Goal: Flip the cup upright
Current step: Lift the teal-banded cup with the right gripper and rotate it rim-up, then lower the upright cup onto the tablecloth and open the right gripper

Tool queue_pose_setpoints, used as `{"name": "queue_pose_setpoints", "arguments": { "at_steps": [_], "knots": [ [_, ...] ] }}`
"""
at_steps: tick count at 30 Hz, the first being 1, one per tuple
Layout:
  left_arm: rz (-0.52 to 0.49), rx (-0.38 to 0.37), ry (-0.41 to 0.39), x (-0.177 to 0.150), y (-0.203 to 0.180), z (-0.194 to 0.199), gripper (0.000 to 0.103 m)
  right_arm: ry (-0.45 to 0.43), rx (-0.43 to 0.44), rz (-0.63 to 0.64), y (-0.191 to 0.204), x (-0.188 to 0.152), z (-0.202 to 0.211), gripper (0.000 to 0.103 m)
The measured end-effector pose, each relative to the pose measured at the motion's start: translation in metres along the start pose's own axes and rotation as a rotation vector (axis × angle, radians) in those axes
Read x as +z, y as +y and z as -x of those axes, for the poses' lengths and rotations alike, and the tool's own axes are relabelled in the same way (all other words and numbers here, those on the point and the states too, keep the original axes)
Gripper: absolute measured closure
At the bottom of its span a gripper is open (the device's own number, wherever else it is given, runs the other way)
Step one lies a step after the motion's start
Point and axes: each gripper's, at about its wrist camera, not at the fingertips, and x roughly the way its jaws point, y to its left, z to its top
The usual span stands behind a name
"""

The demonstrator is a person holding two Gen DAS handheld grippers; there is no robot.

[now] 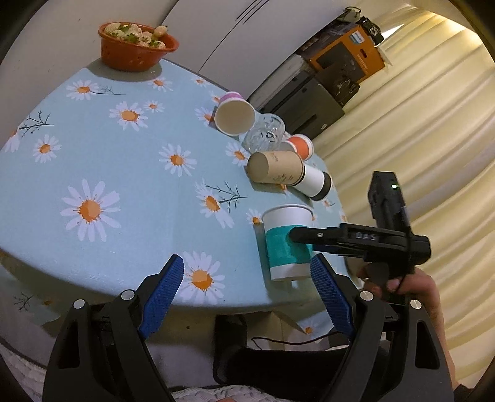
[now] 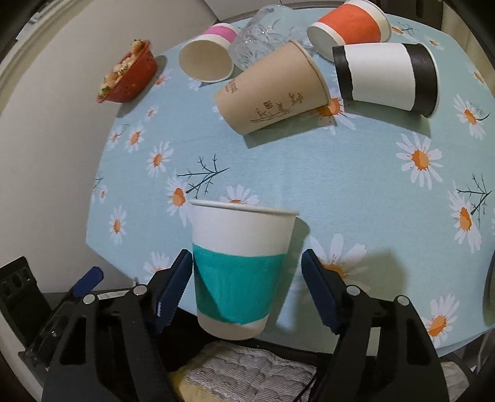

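Note:
A white paper cup with a teal band (image 2: 238, 272) stands upright at the near edge of the daisy tablecloth (image 2: 309, 173). My right gripper (image 2: 247, 287) is open around it: the left pad touches the cup wall, the right pad stands clear of it. The cup also shows in the left wrist view (image 1: 286, 244), with the right gripper's finger (image 1: 328, 235) beside it. My left gripper (image 1: 247, 284) is open and empty, low at the table's front edge, left of the cup.
Several cups lie on their sides at the back: brown (image 2: 272, 89), black-and-white (image 2: 386, 77), orange (image 2: 349, 24), pink (image 2: 210, 52). A clear glass (image 2: 263, 34) lies among them. A red bowl of food (image 2: 126, 74) sits at the far left edge.

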Motion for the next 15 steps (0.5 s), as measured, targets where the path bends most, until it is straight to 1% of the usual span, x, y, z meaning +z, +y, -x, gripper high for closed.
{"name": "queue_pose_setpoints", "arguments": {
  "at_steps": [4, 6, 7, 12, 15],
  "knots": [
    [0.002, -0.025, 0.018, -0.002, -0.001, 0.000, 0.021, 0.035, 0.001, -0.016, 0.002, 0.006, -0.009, 0.033],
    [-0.009, -0.029, 0.026, -0.004, -0.003, -0.001, 0.021, 0.047, 0.002, -0.025, 0.002, 0.009, -0.013, 0.036],
    [-0.017, -0.028, 0.032, -0.005, -0.005, -0.001, 0.021, 0.052, 0.004, -0.027, 0.002, 0.010, -0.013, 0.036],
    [-0.017, -0.041, 0.045, -0.008, -0.006, -0.003, 0.021, 0.049, -0.011, -0.018, 0.007, 0.011, -0.011, 0.037],
    [-0.005, -0.049, 0.038, -0.007, -0.004, -0.002, 0.021, 0.014, -0.030, -0.006, 0.011, 0.008, -0.004, 0.037]
  ]
}}
